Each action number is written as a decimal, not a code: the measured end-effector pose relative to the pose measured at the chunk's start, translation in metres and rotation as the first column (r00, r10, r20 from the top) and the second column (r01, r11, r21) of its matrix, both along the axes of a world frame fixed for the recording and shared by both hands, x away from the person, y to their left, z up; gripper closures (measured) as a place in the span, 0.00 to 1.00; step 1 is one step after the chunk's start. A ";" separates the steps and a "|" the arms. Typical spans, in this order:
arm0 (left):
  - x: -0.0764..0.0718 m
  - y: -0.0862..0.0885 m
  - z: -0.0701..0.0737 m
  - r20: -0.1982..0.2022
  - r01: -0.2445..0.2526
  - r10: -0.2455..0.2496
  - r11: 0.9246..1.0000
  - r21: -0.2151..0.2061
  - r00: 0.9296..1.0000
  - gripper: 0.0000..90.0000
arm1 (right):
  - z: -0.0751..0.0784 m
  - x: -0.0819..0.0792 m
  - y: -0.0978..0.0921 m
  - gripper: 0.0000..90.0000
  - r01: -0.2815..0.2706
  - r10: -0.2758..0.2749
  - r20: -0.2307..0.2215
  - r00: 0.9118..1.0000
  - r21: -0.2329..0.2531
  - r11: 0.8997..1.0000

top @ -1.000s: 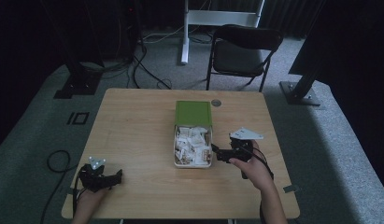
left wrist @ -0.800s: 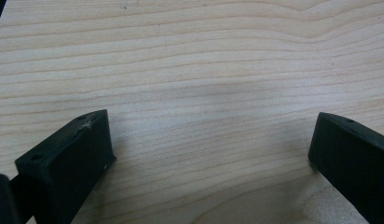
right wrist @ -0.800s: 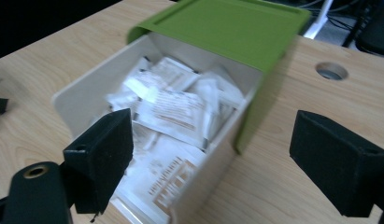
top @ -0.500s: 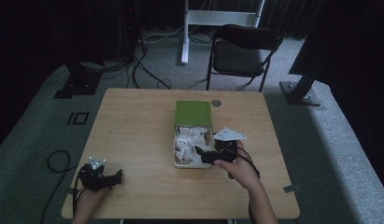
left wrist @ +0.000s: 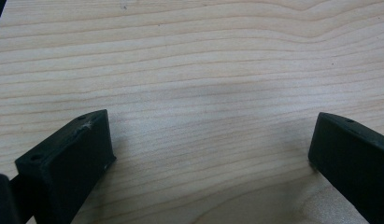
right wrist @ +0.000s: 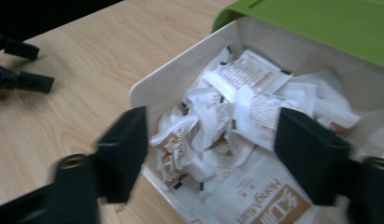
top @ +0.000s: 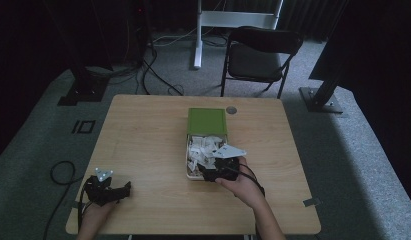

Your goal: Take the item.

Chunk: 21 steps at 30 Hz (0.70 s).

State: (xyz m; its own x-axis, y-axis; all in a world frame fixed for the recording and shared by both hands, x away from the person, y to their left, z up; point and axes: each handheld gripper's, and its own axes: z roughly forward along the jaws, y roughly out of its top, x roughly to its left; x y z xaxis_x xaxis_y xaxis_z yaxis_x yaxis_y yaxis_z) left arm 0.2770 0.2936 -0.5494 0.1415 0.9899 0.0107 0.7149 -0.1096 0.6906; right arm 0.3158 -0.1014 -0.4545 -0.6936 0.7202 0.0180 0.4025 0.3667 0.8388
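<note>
Box, white, green lid open behind it, sits mid-table and is heaped with white paper sachets printed in brown (some lettering blurred). Its near wall lies well back from the table front edge; bare wood runs wide on both sides. Right gripper hangs over the box's near corner, jaws spread wide around the sachets, apparently gripping none. Left gripper rests low near the front-left corner, jaws wide apart over bare wood, empty.
</note>
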 end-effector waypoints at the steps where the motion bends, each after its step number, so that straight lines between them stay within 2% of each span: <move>1: 0.000 0.000 0.000 0.000 0.000 0.000 1.000 0.000 1.000 0.01 | -0.001 0.000 0.001 0.41 -0.011 0.011 -0.005 1.000 0.001 1.000; 7: 0.000 0.000 0.000 0.000 0.001 -0.001 1.000 0.001 1.000 0.01 | -0.008 -0.002 0.006 0.57 0.015 -0.016 -0.011 1.000 -0.045 0.999; 9: 0.000 0.000 0.000 -0.001 0.000 0.000 1.000 0.001 1.000 0.01 | -0.012 -0.002 0.007 0.57 0.018 -0.019 -0.020 1.000 -0.062 0.998; 11: 0.000 0.000 0.000 0.000 0.000 0.000 1.000 0.001 1.000 0.01 | -0.015 -0.001 0.008 0.58 0.017 -0.019 -0.038 0.999 -0.057 0.998; 17: 0.000 0.000 0.000 0.000 0.000 0.000 1.000 0.001 1.000 0.01 | -0.018 0.005 0.011 0.59 0.032 -0.037 -0.048 0.998 -0.086 0.996; 21: 0.000 0.000 0.000 0.000 0.000 0.000 1.000 0.000 1.000 0.01 | -0.018 0.011 0.013 0.58 0.043 -0.047 -0.058 0.997 -0.077 0.996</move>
State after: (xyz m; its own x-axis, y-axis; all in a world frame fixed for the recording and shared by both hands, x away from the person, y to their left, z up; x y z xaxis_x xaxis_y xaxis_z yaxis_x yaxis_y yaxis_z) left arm 0.2770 0.2937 -0.5494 0.1419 0.9898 0.0109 0.7150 -0.1101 0.6904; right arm 0.3264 -0.0885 -0.4720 -0.6598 0.7515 0.0026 0.4682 0.4084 0.7836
